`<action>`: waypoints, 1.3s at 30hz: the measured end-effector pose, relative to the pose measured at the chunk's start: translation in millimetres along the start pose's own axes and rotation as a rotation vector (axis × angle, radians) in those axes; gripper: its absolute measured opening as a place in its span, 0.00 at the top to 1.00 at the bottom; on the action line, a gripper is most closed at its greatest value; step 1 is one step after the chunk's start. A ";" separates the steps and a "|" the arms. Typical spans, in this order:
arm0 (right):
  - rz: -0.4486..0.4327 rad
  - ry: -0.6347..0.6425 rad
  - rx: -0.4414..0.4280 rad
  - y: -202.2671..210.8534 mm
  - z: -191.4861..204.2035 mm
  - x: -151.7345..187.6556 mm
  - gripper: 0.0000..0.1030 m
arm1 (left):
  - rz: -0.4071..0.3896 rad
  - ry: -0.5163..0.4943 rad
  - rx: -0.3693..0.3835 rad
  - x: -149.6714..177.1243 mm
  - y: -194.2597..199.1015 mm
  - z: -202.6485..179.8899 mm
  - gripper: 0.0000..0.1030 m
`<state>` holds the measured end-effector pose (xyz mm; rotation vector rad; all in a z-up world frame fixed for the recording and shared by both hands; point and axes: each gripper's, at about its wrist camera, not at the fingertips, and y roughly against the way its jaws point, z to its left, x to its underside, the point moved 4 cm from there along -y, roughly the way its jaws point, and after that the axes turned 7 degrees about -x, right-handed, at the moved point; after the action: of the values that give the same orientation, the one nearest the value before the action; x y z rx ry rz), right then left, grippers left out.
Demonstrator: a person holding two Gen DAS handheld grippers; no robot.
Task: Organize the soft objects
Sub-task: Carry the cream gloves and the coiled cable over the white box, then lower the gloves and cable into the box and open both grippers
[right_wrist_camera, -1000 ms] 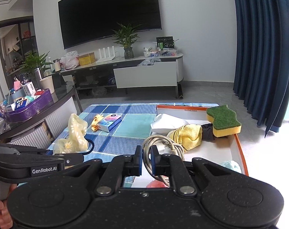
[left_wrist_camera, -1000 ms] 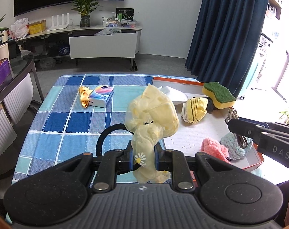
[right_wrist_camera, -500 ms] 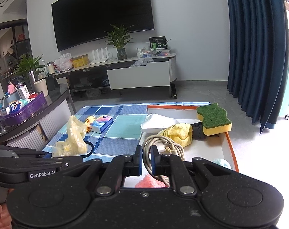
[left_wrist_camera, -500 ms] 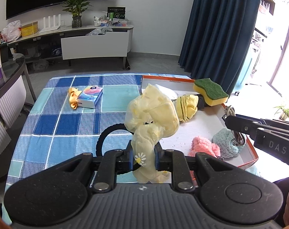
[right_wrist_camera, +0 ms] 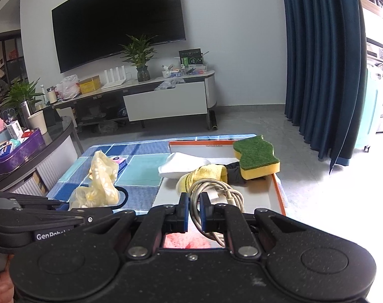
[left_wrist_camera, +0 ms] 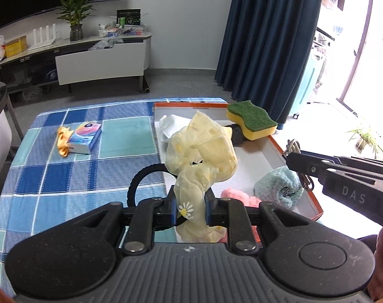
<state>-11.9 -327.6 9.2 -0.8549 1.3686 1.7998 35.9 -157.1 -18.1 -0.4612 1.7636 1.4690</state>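
The left hand-held gripper (left_wrist_camera: 190, 208) is clamped on a crumpled pale yellow cloth (left_wrist_camera: 204, 154) printed with small daisies; the fabric billows up out of the pads and hangs above the seam where the blue checked cloth of the bench (left_wrist_camera: 65, 176) meets the white tray (left_wrist_camera: 267, 156) with its orange rim. A black ring (left_wrist_camera: 138, 184) sits just behind that gripper, partly hidden by the cloth (whether it is held with the cloth or lies on the bench cannot be told).

The right hand-held gripper (right_wrist_camera: 194, 214) is pressed together on a coil of grey cable (right_wrist_camera: 216, 192), which loops up and to the right of its blue pads, over the near part of the tray.

In the tray lie a white sock (right_wrist_camera: 184, 168) at the far left, a yellow striped cloth (right_wrist_camera: 206, 174) beside it, a dark item touching that, and a yellow sponge with a green scouring top (left_wrist_camera: 252, 121) propped on the far right rim. Nearer, a pink fluffy item (left_wrist_camera: 237, 195) and a light blue fluffy roll (left_wrist_camera: 280, 186) rest side by side against the right wall.

Out on the checked cloth, well apart from the tray, a small tissue pack (left_wrist_camera: 85, 141) lies with an orange-yellow scrap (left_wrist_camera: 64, 141) touching its left side.
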 end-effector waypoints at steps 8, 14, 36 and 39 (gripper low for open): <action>0.004 -0.010 0.024 -3.5 -14.3 -2.2 0.89 | 0.011 -0.020 0.038 -5.2 -13.0 -16.1 0.79; 0.014 -0.013 0.041 -9.8 -24.6 -4.1 0.89 | 0.028 -0.031 0.061 -6.8 -24.9 -27.1 0.79; 0.056 -0.055 0.078 -45.9 -57.4 -8.2 0.88 | 0.077 -0.026 0.141 -20.9 -64.0 -43.0 0.79; 0.047 -0.055 0.084 -46.7 -59.1 -11.5 0.87 | 0.082 -0.025 0.147 -21.8 -67.5 -44.6 0.79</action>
<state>38.7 -377.8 -17.7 -0.7291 1.4290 1.7744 82.3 -221.5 -45.1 -0.2962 1.8743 1.3825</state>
